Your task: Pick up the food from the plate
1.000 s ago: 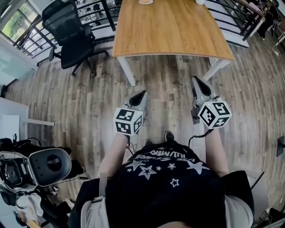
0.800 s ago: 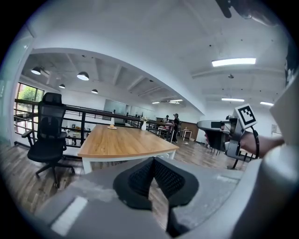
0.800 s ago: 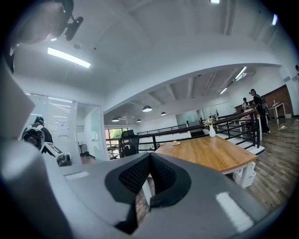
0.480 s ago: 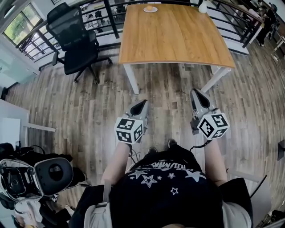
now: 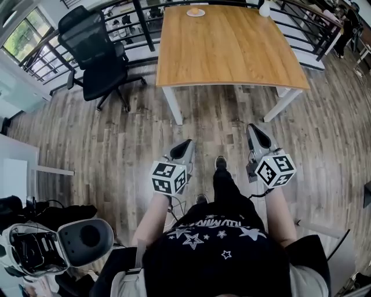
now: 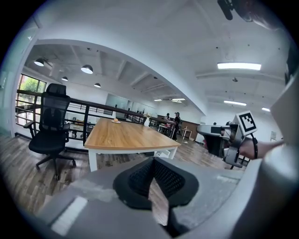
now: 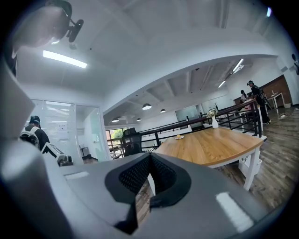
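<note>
A: How are the grippers set?

B: The left gripper (image 6: 153, 162) has its jaws pressed together with nothing between them. The right gripper (image 7: 149, 158) is the same, tips closed and empty. Both are held out in front of the person, above the wooden floor (image 5: 116, 133)

A: And the food?

B: The food (image 5: 196, 10) lies on the plate (image 5: 189, 13), at the far edge of the table (image 5: 232, 52), close to the railing. It looks like one small orange piece, too small to say what it is. It is well apart from both grippers, with the table's near edge and most of its top in between

A: So how far along is the task?

B: By my reading, nothing of the pickup is done. What's left is getting close enough to reach across, spreading one pair of jaws, closing them on the food and lifting it off the plate

A: Anything near the path?

B: A white vase (image 5: 265, 8) stands at the far right corner, apart from the plate. A black office chair (image 5: 95, 55) stands off the table's left side. I don't think either blocks the way
</note>
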Demonstrator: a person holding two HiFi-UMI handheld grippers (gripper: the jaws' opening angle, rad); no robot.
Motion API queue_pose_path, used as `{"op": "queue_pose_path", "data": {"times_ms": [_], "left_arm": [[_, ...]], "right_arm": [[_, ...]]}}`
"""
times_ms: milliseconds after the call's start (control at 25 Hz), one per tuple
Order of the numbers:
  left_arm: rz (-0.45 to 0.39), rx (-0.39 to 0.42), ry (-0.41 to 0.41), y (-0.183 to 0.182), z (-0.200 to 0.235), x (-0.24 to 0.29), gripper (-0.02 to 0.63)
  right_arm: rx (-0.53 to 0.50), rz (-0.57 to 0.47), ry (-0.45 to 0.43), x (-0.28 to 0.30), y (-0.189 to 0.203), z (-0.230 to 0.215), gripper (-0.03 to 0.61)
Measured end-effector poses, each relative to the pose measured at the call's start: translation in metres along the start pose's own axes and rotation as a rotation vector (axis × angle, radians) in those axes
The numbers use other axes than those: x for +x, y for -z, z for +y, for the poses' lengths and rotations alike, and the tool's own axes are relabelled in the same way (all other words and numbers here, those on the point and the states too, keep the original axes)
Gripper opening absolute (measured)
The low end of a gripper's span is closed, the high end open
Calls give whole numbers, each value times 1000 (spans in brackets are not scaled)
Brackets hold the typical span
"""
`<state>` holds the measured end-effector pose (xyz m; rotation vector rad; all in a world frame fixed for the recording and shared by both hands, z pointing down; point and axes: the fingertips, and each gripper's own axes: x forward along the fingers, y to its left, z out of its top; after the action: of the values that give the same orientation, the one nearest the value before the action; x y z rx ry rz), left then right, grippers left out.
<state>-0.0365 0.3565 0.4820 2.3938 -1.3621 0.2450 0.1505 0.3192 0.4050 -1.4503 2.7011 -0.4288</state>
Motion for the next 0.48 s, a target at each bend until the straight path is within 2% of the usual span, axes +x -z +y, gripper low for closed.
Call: {"op": "queue_pose_path", "data": {"times_ms": [200, 480], "left_arm": [[8, -12, -33, -17, 23, 19, 2], [9, -31, -91, -67, 79, 64, 2]], "right_arm": [[-1, 20, -28, 45, -6, -14, 0], [15, -1, -52, 133, -47, -44, 0]]}}
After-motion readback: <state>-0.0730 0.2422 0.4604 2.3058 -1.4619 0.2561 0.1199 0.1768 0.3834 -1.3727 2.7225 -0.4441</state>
